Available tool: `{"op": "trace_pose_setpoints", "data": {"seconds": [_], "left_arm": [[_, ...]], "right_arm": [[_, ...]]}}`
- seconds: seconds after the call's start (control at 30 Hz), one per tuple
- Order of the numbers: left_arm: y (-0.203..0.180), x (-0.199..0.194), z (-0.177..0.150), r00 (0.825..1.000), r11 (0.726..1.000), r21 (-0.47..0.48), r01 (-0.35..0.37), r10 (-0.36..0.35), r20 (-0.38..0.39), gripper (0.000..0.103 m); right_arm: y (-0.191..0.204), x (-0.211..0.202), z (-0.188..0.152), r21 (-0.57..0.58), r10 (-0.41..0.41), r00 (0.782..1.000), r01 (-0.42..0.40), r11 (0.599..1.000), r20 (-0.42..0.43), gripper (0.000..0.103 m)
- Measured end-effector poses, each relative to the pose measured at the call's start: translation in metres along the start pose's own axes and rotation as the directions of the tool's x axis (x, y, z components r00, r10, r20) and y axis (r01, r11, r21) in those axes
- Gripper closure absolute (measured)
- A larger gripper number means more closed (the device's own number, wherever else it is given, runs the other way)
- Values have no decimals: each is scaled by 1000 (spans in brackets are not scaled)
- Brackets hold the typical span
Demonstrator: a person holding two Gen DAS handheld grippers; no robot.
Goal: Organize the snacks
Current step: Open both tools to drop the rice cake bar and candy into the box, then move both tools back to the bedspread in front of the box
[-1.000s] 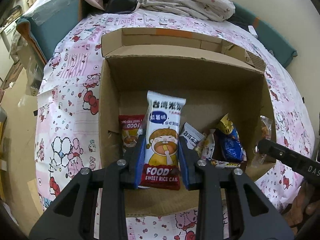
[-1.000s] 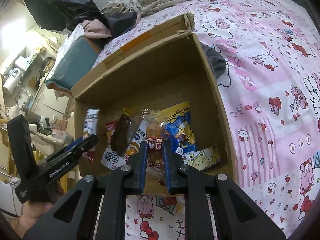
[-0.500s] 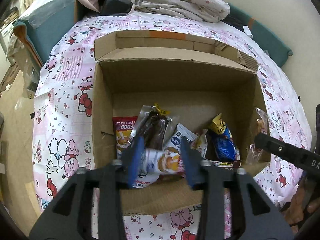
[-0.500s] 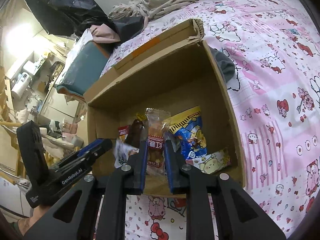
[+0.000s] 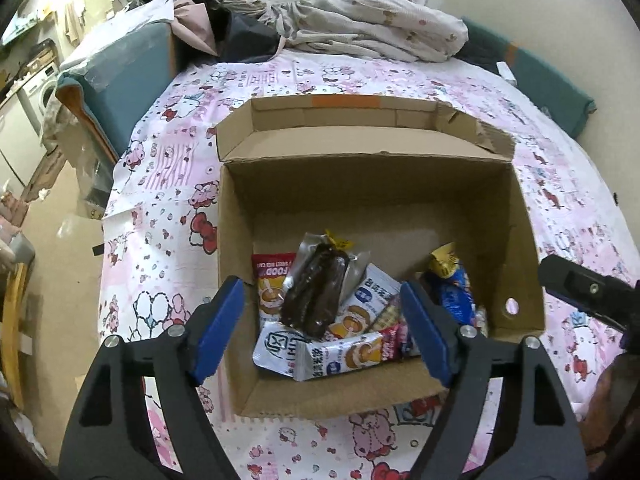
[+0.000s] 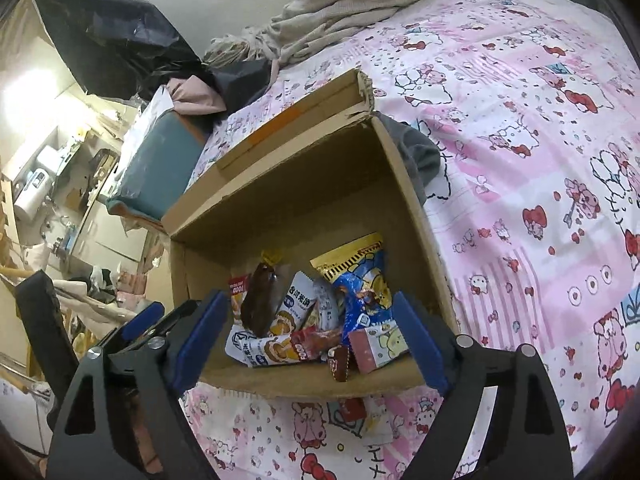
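A bed under a pink cartoon sheet (image 5: 168,200) fills both views, with a heap of bedding (image 5: 372,28) at 12 o'clock. On the sheet stands an open cardboard box (image 5: 236,240). The snacks (image 5: 320,320) lie piled in its near half, toward 6 o'clock: a dark brown bar (image 5: 312,292) on top, a white rice-cake pack (image 5: 340,356) across the front, a blue bag (image 6: 364,292) at the 3 o'clock side.

One small brown packet (image 6: 340,362) sits right at the near rim in the right view; whether it rests on the rim or inside I cannot tell. A nudge could tip it out onto the sheet.

Both tongs have just been opening. The left gripper (image 5: 320,336) stands wide over the pile with nothing pressed between its pads. The right gripper (image 6: 312,336) is also wide and holds nothing.

Risks, as I judge them: the loose pile may slide if a finger (image 5: 424,332) drags back through it, and the two tools, close at the same wall, could knock each other or shove the light box.
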State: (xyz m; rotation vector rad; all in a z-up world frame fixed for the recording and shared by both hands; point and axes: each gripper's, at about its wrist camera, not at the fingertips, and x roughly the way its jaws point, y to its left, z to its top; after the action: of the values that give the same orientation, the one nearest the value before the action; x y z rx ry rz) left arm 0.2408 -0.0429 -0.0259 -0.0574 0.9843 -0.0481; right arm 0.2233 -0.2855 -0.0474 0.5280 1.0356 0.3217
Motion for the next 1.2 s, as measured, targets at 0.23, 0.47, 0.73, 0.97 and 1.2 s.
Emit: {"op": "trace_pose_setpoints", "data": {"seconds": [0.23,0.47,0.73,0.97,1.2], "left_arm": [[1,-14,-5,999,999,9,35,-35,17,26],[15,-27,-17,999,998,-51,39,-39,7,26],[22,-38,-37,999,998,-44,48,-48,-9,26],[21,-40,-63,993,994,-60,86,-90,-73,26],[21,-43,-80,990,995,-50,89,-94,-103,26]], "right_arm": [[-1,-15,-10,22,-12,1000,12,1000,-2,13],[0,-23,-21,16,-21,1000,21,1000,-11,13],[-10,-27,-37,74,-26,999,29,997,-40,13],[-24,-24,-52,122,-60,994,71,990,-86,13],[-33,-8,-68,140,-88,979,115,984,-187,13]]}}
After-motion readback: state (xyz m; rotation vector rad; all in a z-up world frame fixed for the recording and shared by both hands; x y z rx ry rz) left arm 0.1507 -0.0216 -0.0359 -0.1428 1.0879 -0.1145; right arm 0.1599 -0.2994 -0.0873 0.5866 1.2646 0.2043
